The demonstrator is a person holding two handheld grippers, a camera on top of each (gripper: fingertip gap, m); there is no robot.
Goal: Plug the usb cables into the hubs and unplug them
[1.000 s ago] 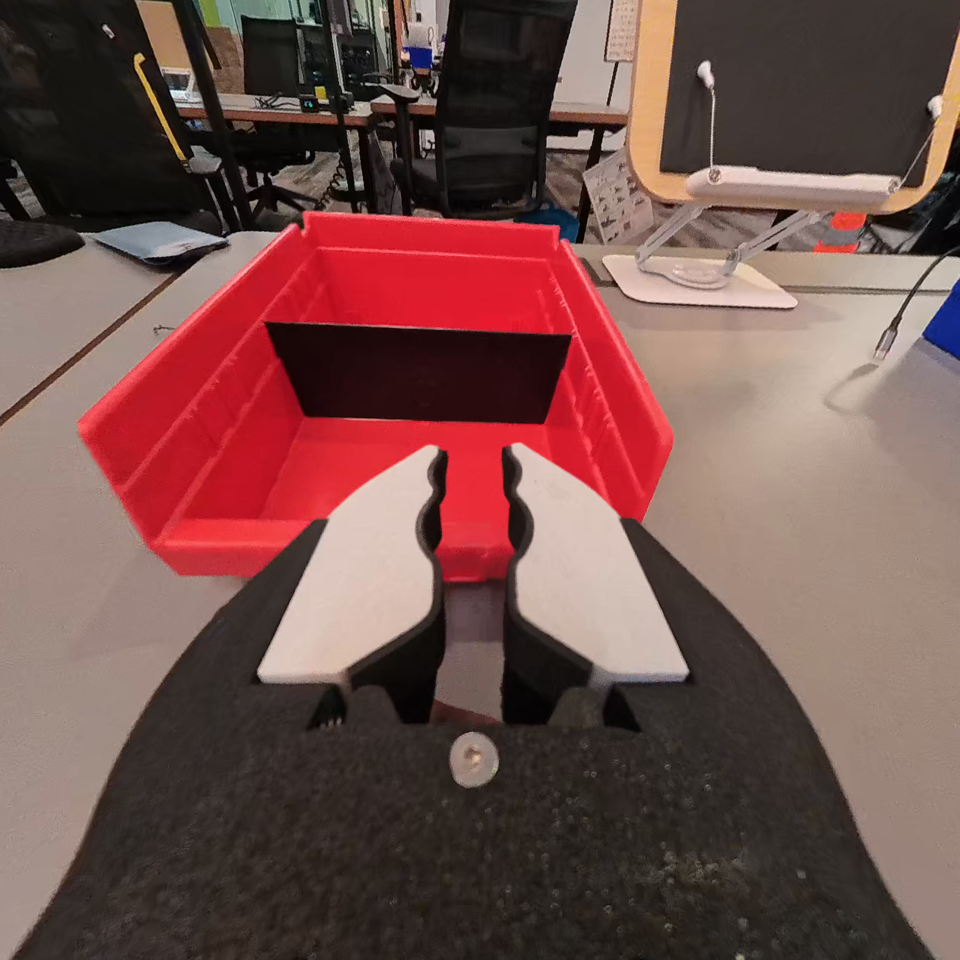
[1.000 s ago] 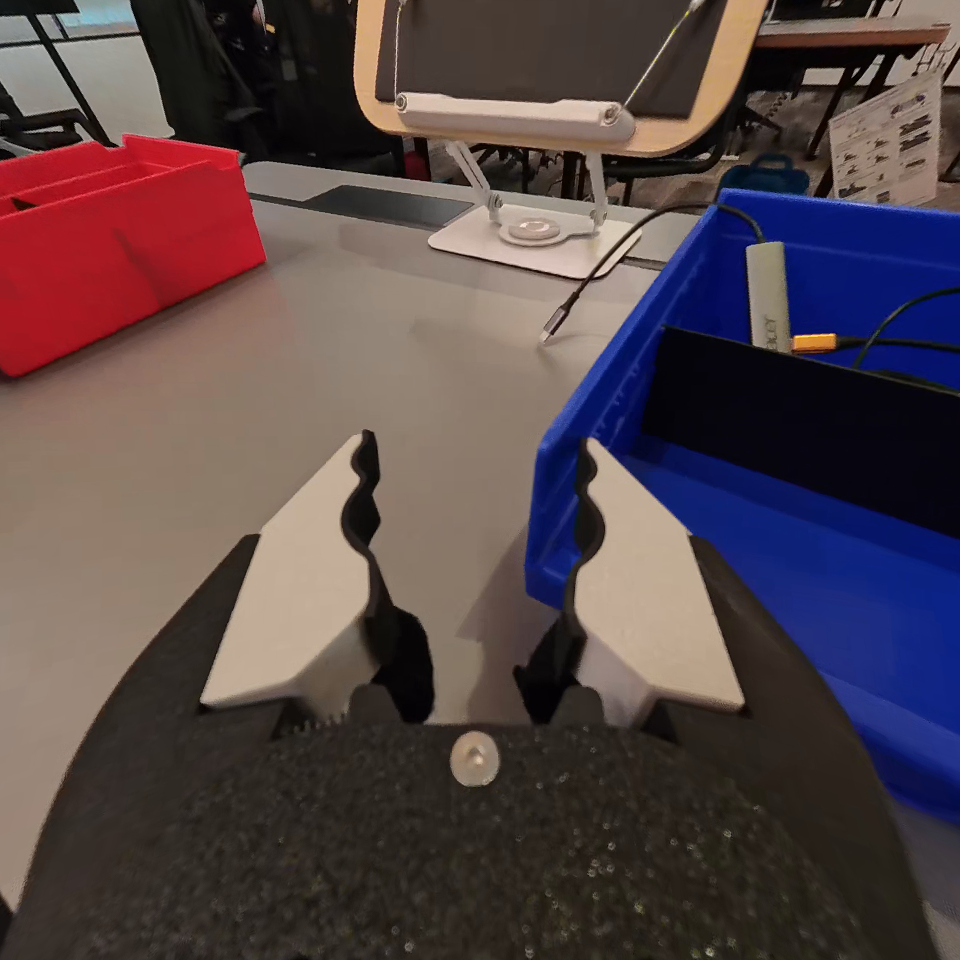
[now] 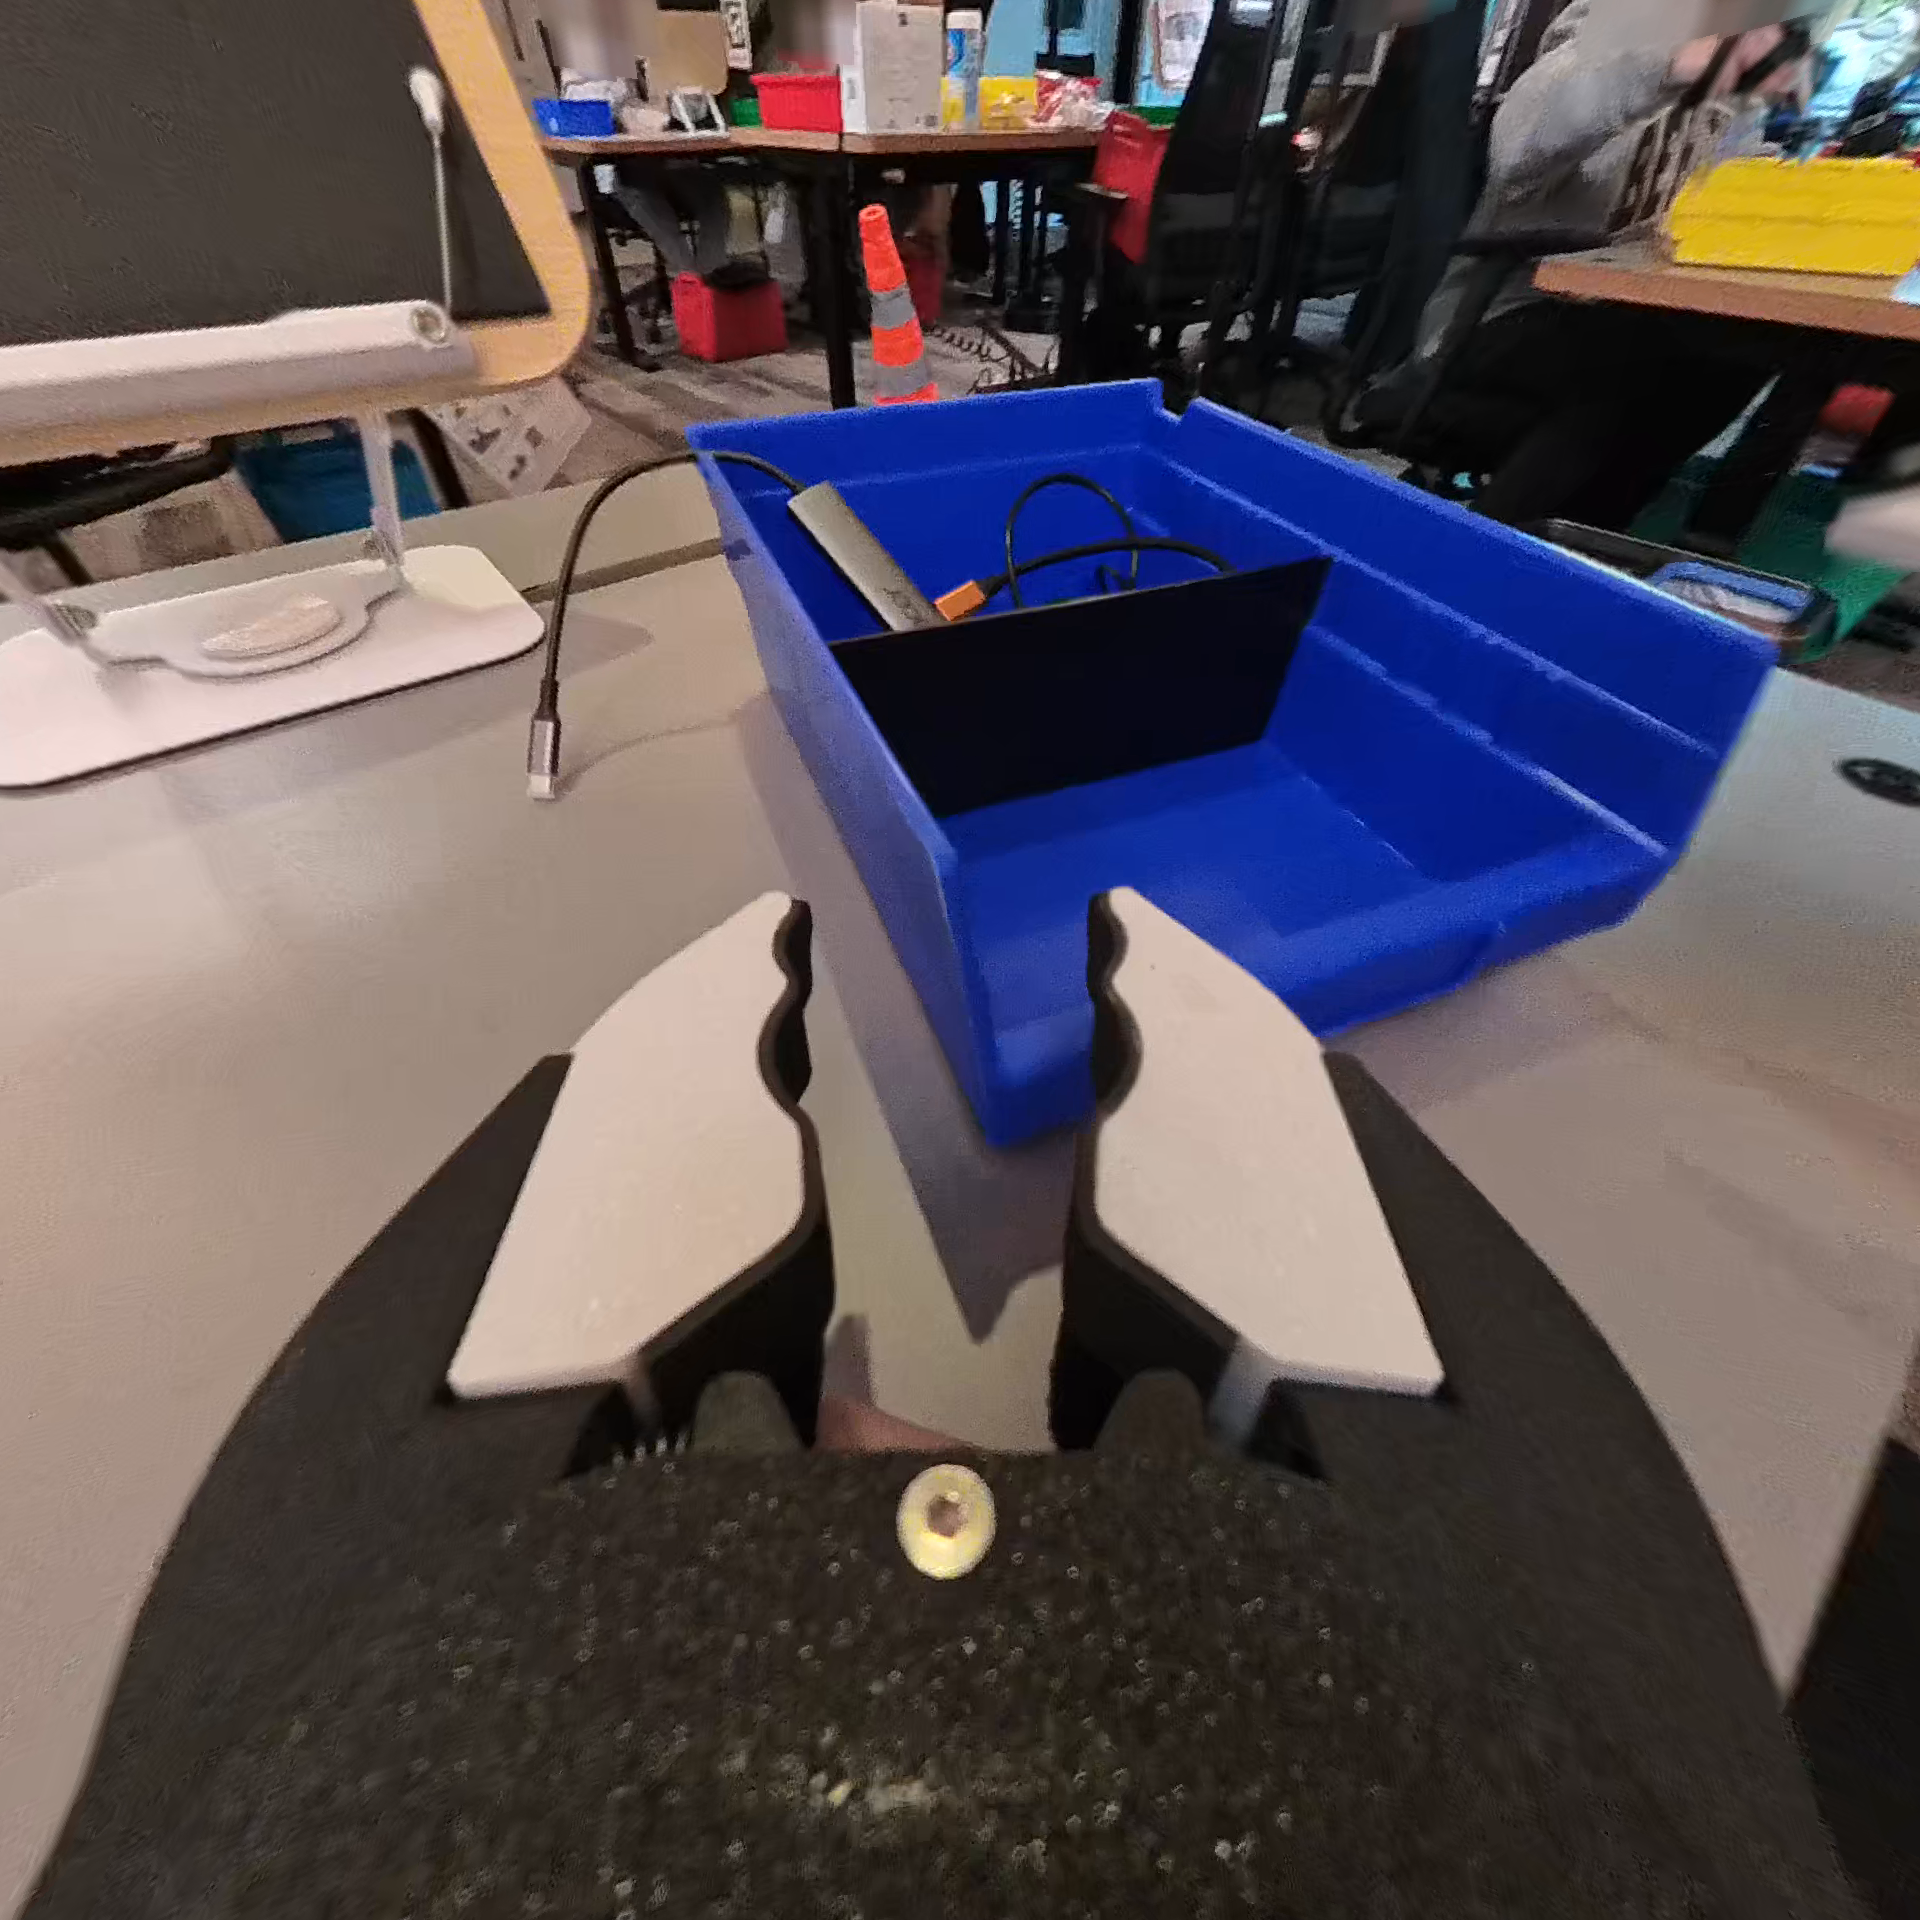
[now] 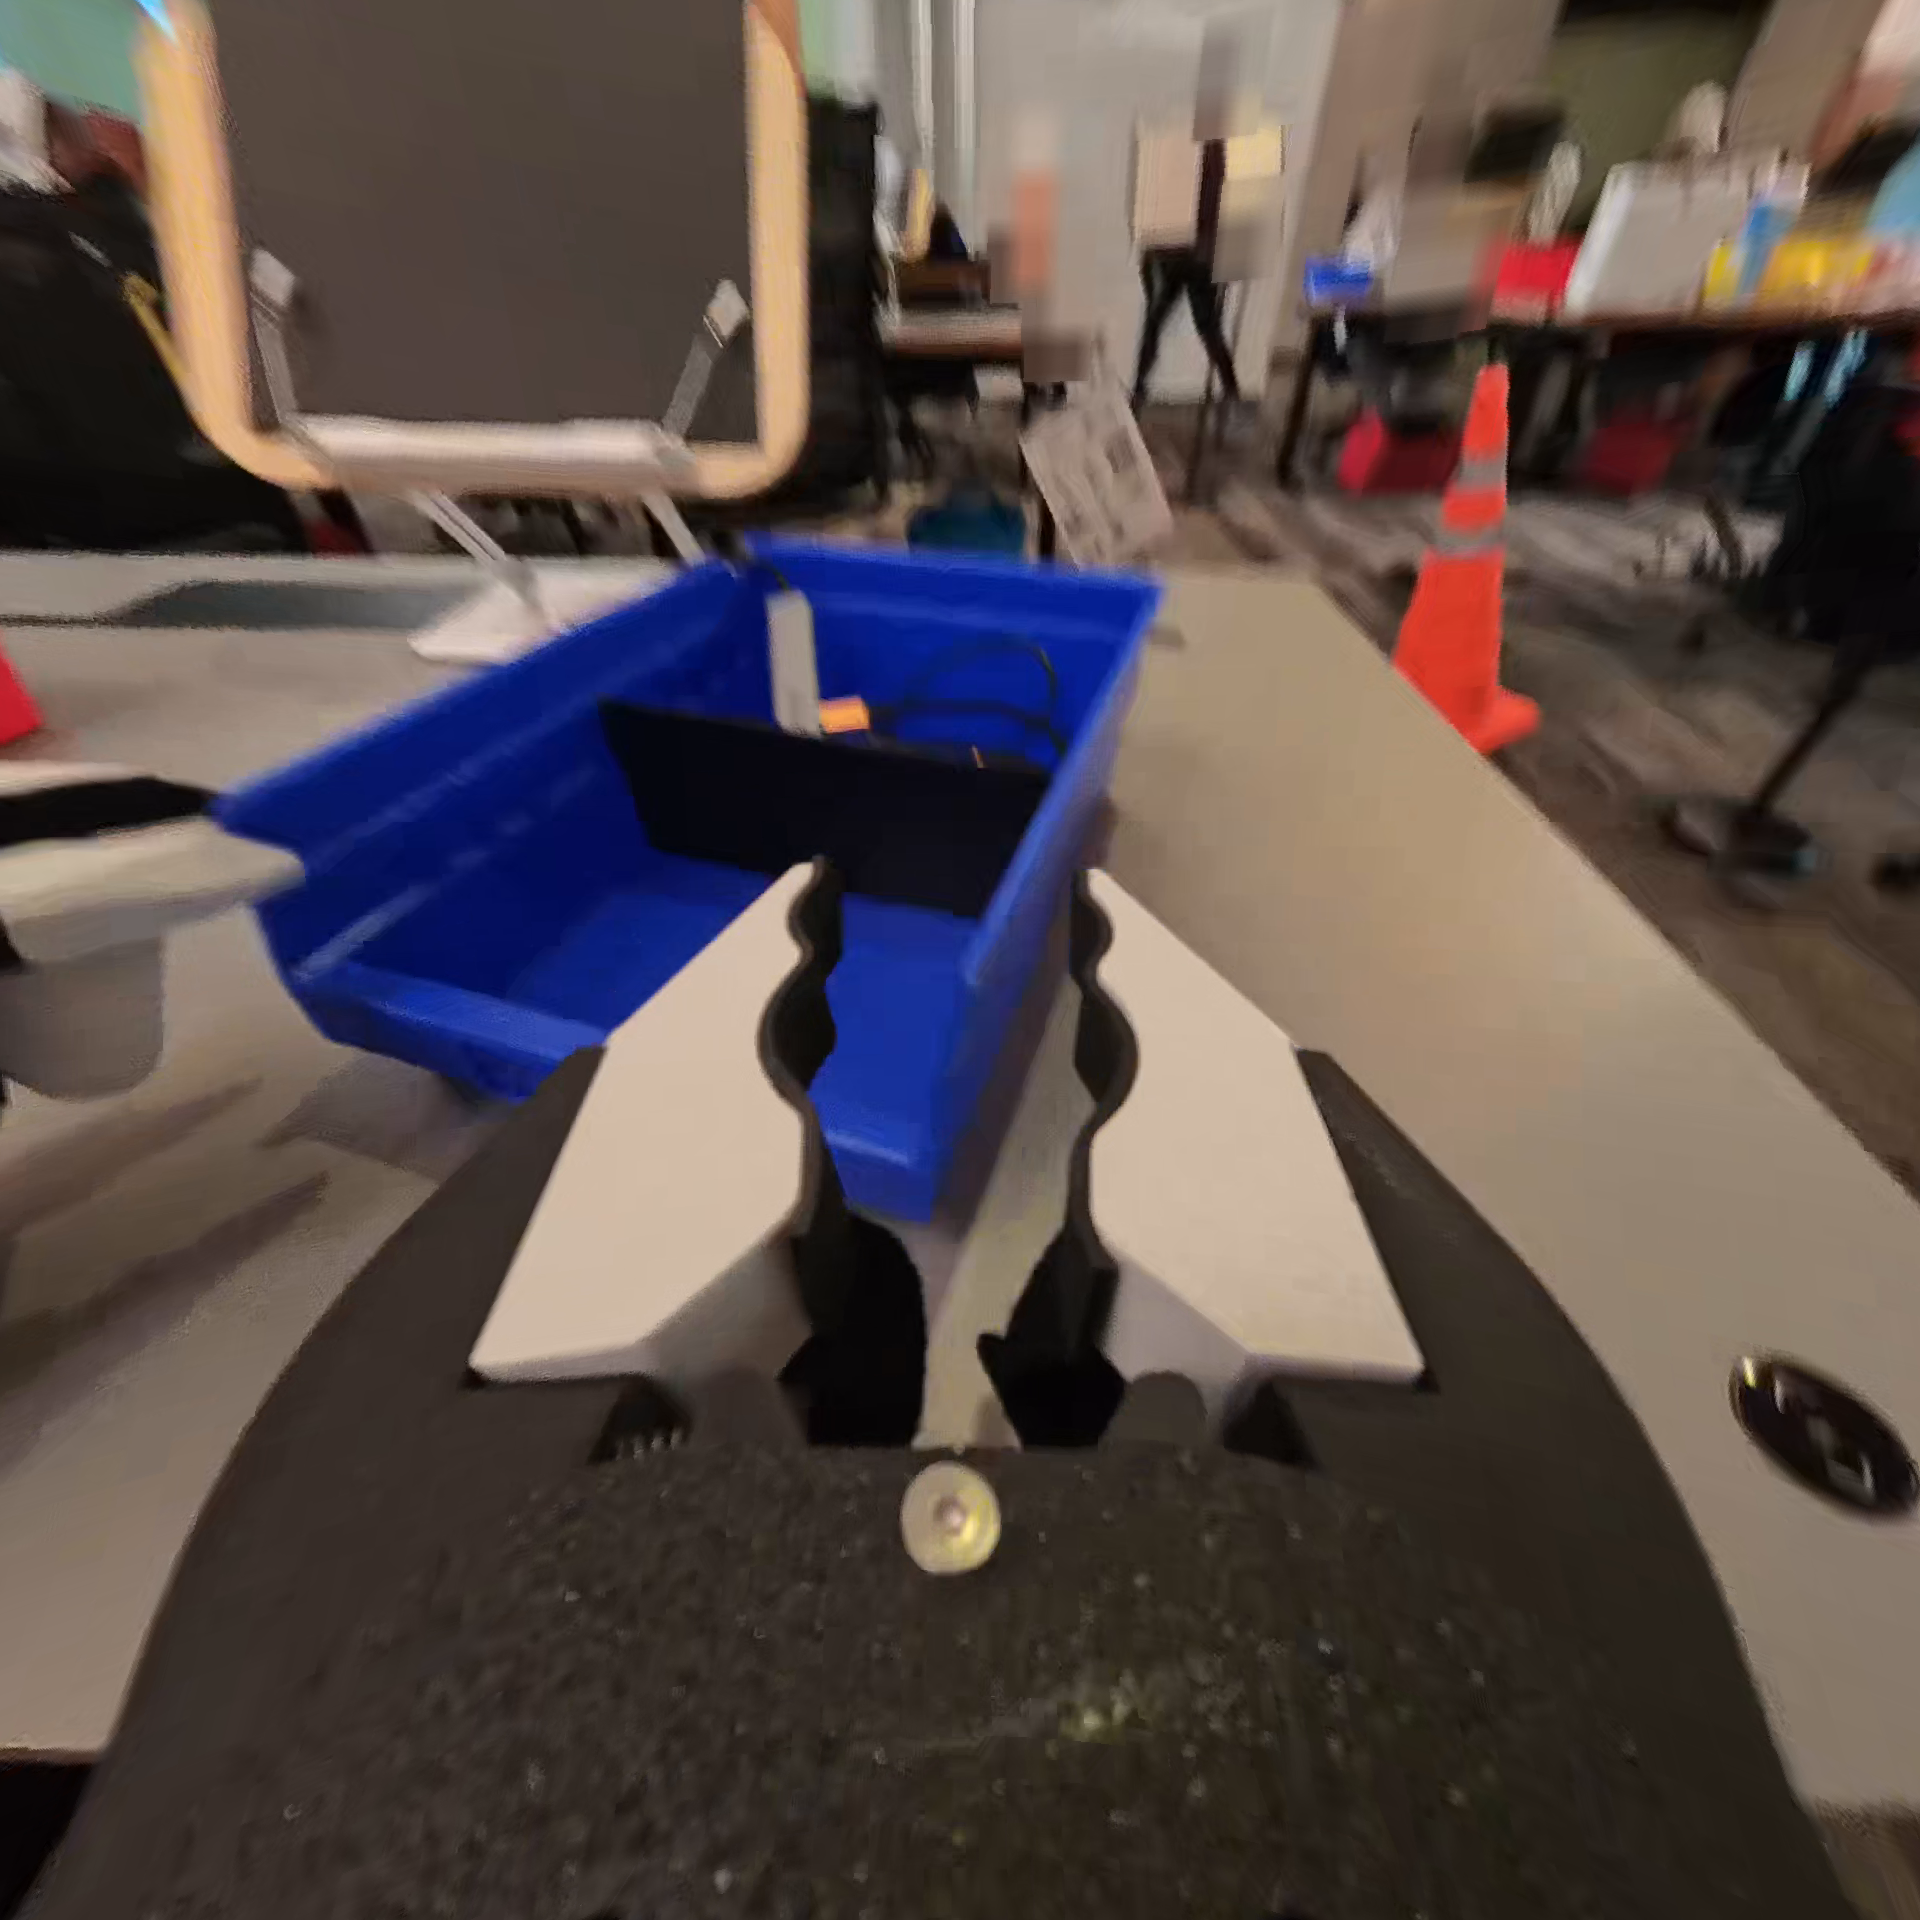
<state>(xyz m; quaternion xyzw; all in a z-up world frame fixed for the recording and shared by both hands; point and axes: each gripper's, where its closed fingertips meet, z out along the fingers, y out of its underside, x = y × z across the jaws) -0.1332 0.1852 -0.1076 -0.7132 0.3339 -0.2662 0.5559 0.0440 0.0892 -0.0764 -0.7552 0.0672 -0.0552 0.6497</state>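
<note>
My left tongs (image 3: 943,940) and right tongs (image 4: 948,914) hang wide and empty over the grey counter (image 3: 312,987), both facing the blue bin (image 3: 1507,665). The grey hub (image 3: 857,556) lies in the bin's far compartment behind the black divider (image 3: 1070,686), tilted against the wall, an orange-ended cable (image 3: 968,600) apparently plugged in. The hub's own lead (image 3: 561,623) dangles outside. Unplugging looks ahead.

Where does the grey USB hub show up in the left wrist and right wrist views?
Left wrist view: grey USB hub, upper centre, leaning in the blue bin's rear compartment.
Right wrist view: hub, upper centre-left, blurred, same compartment.
Shared landmark: the black divider just in front of it.
</note>
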